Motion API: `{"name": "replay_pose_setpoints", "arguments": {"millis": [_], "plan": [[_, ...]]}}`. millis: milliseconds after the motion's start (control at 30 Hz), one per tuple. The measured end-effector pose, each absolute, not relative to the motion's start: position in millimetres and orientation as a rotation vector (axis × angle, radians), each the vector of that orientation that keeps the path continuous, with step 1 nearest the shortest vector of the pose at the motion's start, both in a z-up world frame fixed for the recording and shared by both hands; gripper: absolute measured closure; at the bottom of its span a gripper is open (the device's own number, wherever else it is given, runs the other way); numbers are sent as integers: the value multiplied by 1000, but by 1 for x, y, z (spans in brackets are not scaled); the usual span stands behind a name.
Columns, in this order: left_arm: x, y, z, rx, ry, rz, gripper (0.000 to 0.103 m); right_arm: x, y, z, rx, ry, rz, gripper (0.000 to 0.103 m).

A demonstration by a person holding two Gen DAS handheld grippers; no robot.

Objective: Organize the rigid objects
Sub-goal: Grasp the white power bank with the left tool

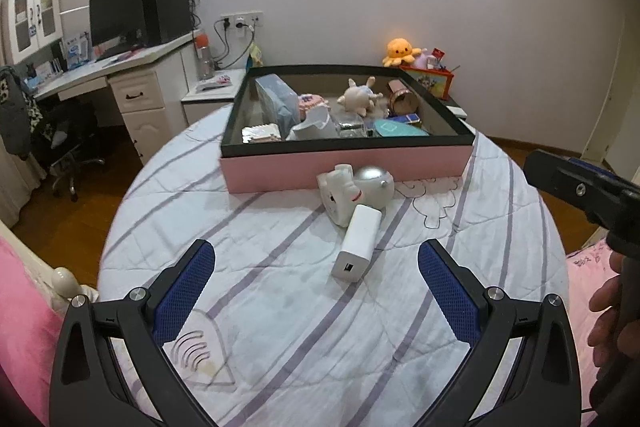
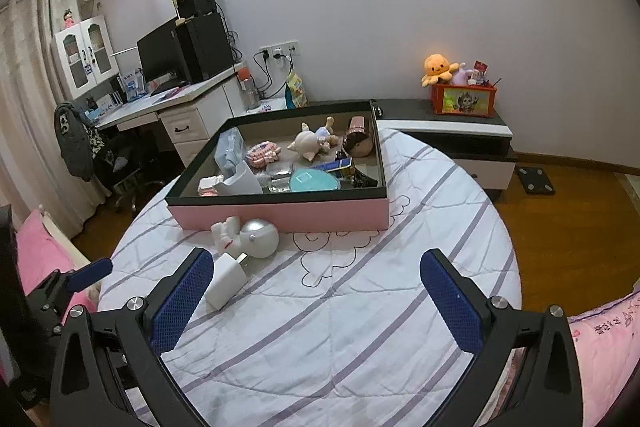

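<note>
A white charger block [image 1: 357, 243] [image 2: 226, 281] lies on the striped quilt in front of a pink box [image 1: 344, 167] [image 2: 280, 217] with a black rim. Behind the charger, against the box wall, rest a white figurine [image 1: 340, 189] [image 2: 225, 233] and a silver ball [image 1: 374, 185] [image 2: 259, 238]. The box holds several items, among them a plush pig [image 1: 358, 97] [image 2: 310, 141] and a teal disc [image 1: 400, 129] [image 2: 312, 182]. My left gripper [image 1: 316, 259] stands open just short of the charger. My right gripper [image 2: 316, 267] is open too, with the charger near its left finger.
The quilt covers a round bed [image 1: 280, 307] [image 2: 340, 327]. A desk with a monitor [image 1: 116, 15] [image 2: 160, 53] stands at the left, with an office chair [image 1: 64, 139] beside it. A low cabinet [image 2: 452, 135] with an orange plush toy [image 2: 438, 69] sits behind. A hand [image 1: 608, 311] holds the other gripper at the right edge.
</note>
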State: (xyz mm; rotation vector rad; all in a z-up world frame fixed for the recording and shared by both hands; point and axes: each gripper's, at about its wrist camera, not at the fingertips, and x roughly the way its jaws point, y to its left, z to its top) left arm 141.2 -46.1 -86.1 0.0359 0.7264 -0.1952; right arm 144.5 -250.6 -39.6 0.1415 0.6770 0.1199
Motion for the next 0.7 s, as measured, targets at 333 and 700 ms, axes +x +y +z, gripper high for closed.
{"name": "replay_pose_setpoints", "arguments": {"millis": [333,700], "plan": [[187,-65,-132,43,830,-246,19,170,-254,-67,155,754,97,0],[205,-75,-146,5,899,-351,73,205,-240,-94,149,835,131,0]]}}
